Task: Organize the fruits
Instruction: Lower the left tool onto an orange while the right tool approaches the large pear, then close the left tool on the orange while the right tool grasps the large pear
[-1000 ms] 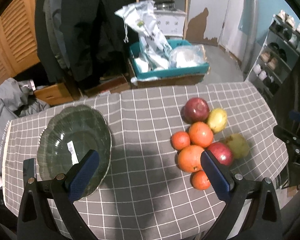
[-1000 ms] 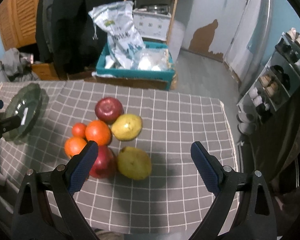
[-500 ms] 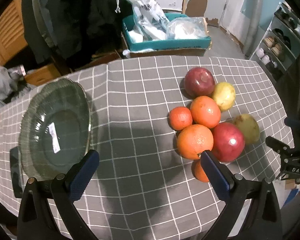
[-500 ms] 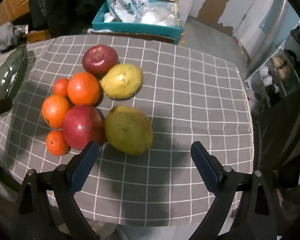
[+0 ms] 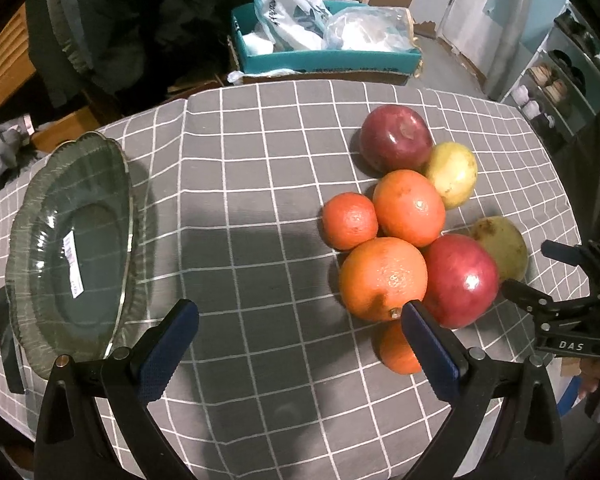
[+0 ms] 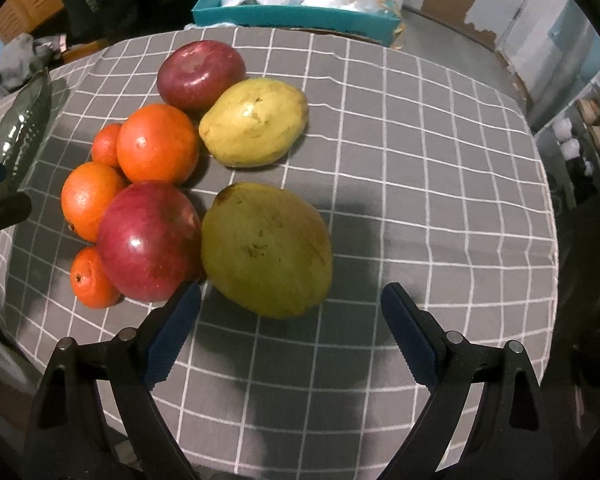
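A pile of fruit lies on the grey checked tablecloth (image 5: 260, 168): two red apples (image 6: 148, 240) (image 6: 200, 74), several oranges (image 6: 158, 142), a yellow pear (image 6: 254, 122) and a greenish pear (image 6: 266, 248). A green glass bowl (image 5: 72, 240) stands empty at the left. My right gripper (image 6: 290, 308) hovers just in front of the greenish pear, its jaws wide and closing slightly, nothing between them. My left gripper (image 5: 300, 324) is open over bare cloth, its right fingertip (image 5: 424, 328) overlapping a large orange (image 5: 382, 278).
Beyond the table's far edge sits a teal box (image 5: 324, 54) with plastic bags. Dark coats hang at the back left and a shoe rack (image 5: 564, 80) stands at the right. The right gripper's tool (image 5: 568, 320) shows at the left view's right edge.
Both grippers have sunk toward the table and tilted further down. The fruit now looms larger in both views, and the greenish pear sits close before the right jaws.
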A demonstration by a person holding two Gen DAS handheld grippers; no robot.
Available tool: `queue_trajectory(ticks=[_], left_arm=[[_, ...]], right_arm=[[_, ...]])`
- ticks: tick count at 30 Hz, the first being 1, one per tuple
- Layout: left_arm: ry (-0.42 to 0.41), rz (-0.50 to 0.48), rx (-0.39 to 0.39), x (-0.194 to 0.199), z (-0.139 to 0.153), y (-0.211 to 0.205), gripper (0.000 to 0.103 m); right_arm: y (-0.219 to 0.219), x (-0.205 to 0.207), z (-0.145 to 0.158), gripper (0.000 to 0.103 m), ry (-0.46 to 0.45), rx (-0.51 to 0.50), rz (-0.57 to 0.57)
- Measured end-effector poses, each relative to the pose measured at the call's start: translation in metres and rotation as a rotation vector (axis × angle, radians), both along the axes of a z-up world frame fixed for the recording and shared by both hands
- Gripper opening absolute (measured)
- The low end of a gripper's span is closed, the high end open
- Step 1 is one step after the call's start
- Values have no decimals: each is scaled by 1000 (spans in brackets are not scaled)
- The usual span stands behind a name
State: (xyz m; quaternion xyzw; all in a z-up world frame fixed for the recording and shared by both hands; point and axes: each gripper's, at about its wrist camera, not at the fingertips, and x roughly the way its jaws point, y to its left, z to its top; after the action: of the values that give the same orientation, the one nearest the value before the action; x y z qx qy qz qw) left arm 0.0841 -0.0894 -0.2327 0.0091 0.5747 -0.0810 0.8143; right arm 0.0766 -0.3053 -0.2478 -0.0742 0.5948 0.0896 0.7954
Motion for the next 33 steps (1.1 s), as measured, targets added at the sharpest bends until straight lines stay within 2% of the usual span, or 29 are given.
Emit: queue_trajectory(ticks=[2,7,8,9,14,17,20,23,24,29,30,33], left_arm=[[8,-4,-4,2,-3,-3,102],[30,-8,-29,7,-10,-10,102],[33,-7,-33,8,-12,-12,102],[38,-9,-38,10,-14,-13,102],[66,-10,-68,17,-23,-22,102],[79,-21,-79,20,-28,-26,102],[90,-28,-100,22,-33,-30,102],[104,-32,-124,23,-36,-33,93],[111,-33,-133,23,-38,-33,87],[130,-36,-213,21,-42,-34,73],[130,-40,-225,21,-42,-34,66],[120,-57,-203,19,-37,-41,65]], right_arm=[[0,3,-5,88,4,-1,13],[-5,10,-13,85,18,73,14],[-7,11,-14,81,25,95,14],[-8,11,-14,73,31,124,16],[-17,16,-14,71,22,188,-29],[-24,16,-7,70,-20,164,-71],[-32,14,6,65,-65,173,-116],[-36,15,7,63,-67,180,-143],[-36,16,6,63,-60,182,-146],[-36,15,5,64,-32,187,-153],[-37,14,4,65,-21,195,-156],[-40,11,-1,70,8,211,-163]])
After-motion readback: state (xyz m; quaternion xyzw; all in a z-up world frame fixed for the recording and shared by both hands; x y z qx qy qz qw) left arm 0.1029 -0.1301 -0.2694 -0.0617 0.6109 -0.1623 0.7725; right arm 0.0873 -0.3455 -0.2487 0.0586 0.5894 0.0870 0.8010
